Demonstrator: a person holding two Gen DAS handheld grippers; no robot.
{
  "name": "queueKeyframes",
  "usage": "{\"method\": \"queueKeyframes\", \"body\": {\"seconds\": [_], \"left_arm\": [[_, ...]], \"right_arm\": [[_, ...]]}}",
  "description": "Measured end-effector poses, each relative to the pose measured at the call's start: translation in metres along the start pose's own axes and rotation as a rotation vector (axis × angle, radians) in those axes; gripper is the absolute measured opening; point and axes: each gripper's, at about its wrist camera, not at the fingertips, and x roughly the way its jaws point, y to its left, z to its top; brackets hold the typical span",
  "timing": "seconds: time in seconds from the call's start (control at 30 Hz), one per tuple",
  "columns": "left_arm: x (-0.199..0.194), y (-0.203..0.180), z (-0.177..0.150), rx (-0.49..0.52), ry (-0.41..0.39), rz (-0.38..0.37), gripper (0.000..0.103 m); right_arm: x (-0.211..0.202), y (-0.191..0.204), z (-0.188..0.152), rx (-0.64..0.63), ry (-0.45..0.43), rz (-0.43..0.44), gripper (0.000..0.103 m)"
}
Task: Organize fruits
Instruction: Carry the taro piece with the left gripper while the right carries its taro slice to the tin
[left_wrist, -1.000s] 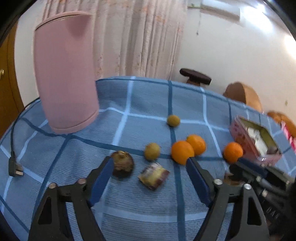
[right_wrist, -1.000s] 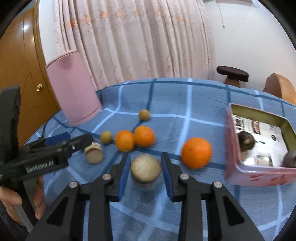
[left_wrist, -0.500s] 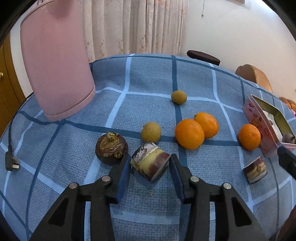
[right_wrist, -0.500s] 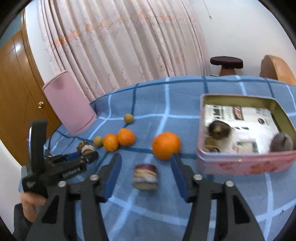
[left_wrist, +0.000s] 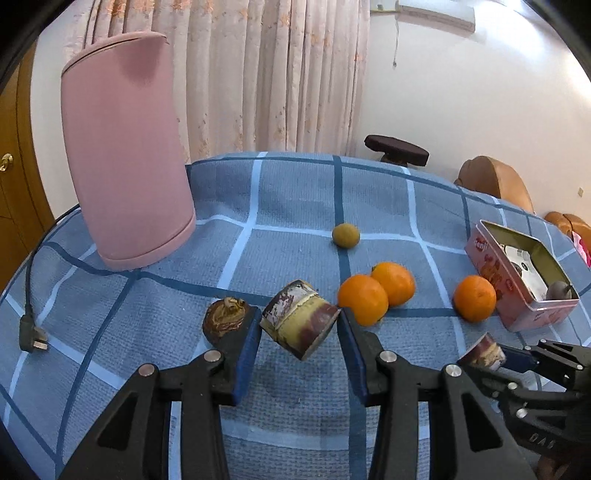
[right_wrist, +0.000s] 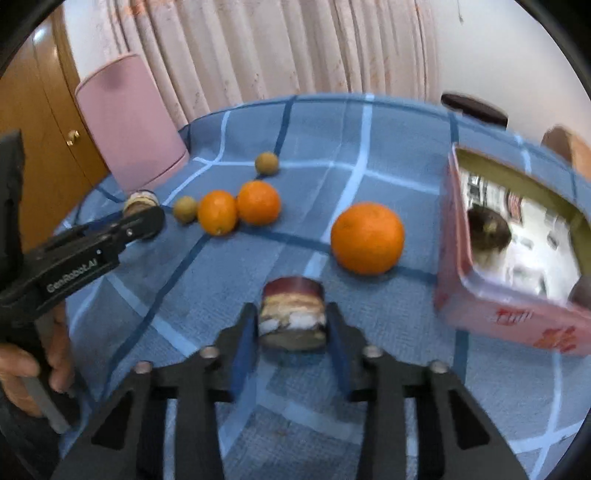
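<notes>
My left gripper (left_wrist: 299, 325) is shut on a cut brown-and-cream fruit piece (left_wrist: 299, 319), held tilted a little above the blue checked cloth. Beside its left finger sits a whole dark brown fruit (left_wrist: 225, 319). My right gripper (right_wrist: 291, 315) is closing around a second cut piece (right_wrist: 293, 314) that stands on the cloth, its pads a sliver off each side. Three oranges (right_wrist: 366, 238) (right_wrist: 258, 202) (right_wrist: 217, 211) and two small yellow-green fruits (right_wrist: 266, 163) (right_wrist: 184, 209) lie beyond. The open pink tin (right_wrist: 498, 317) on the right holds dark fruits (right_wrist: 489, 227).
A tall pink kettle (left_wrist: 125, 158) stands at the back left, its black plug (left_wrist: 31, 334) lying near the cloth's left edge. A dark stool (left_wrist: 397, 149) and a brown chair (left_wrist: 495, 182) are behind the table. A hand (right_wrist: 22, 373) holds the left gripper.
The left jaws closed on the cut piece and raised it off the cloth. The right gripper let its piece down, opened wide, then moved in low and narrowed around it.
</notes>
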Motion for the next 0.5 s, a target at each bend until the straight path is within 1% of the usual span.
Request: {"method": "queueKeyframes", "body": {"seconds": [0.1, 0.17, 0.23, 0.3, 0.4, 0.5], "left_arm": [[-0.002, 0.0, -0.001, -0.02, -0.007, -0.001, 0.044], [-0.004, -0.001, -0.002, -0.039, -0.026, -0.001, 0.044], [-0.008, -0.005, -0.002, -0.048, -0.049, -0.003, 0.044], [-0.012, -0.013, -0.001, -0.052, -0.069, -0.01, 0.044], [-0.014, -0.034, 0.002, -0.025, -0.09, -0.019, 0.044], [-0.014, -0.062, 0.006, 0.027, -0.105, -0.022, 0.044]], "right_arm": [[-0.002, -0.002, -0.001, 0.003, -0.005, 0.018, 0.038], [-0.011, -0.007, -0.001, 0.025, -0.041, 0.029, 0.038], [-0.03, -0.015, 0.003, 0.05, -0.122, 0.051, 0.038], [-0.05, -0.024, 0.007, 0.078, -0.206, 0.052, 0.038], [-0.075, -0.04, 0.011, 0.098, -0.302, -0.013, 0.038], [-0.09, -0.065, 0.012, 0.108, -0.36, -0.108, 0.038]]}}
